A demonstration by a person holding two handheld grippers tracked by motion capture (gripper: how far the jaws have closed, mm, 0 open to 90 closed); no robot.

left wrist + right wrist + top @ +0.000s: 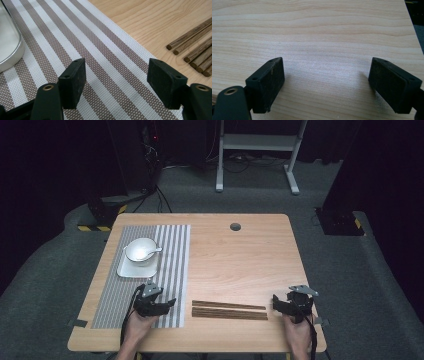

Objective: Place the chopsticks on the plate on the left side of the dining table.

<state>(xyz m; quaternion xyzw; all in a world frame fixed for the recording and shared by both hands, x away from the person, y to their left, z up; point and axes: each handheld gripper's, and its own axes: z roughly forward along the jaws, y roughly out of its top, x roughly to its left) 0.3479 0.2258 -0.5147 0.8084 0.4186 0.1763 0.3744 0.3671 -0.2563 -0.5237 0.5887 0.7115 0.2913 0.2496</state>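
Observation:
A striped grey-and-white placemat (170,260) covers the table's left part. On it rests a white square plate (125,270) bearing a white bowl (136,254) with a white spoon (152,251) in it. Several dark wooden chopsticks (229,310) lie side by side near the front edge, between my hands. My left gripper (157,306) is open over the placemat (105,62), with the chopstick ends (192,52) to its right and the plate's rim (12,57) to its left. My right gripper (284,304) is open over bare wood (324,50), just right of the chopsticks.
The wooden table (240,255) has a round cable hole (235,226) near its far edge. Behind the table stand a white metal frame (257,150) and dark equipment with cables (145,175) on grey carpet.

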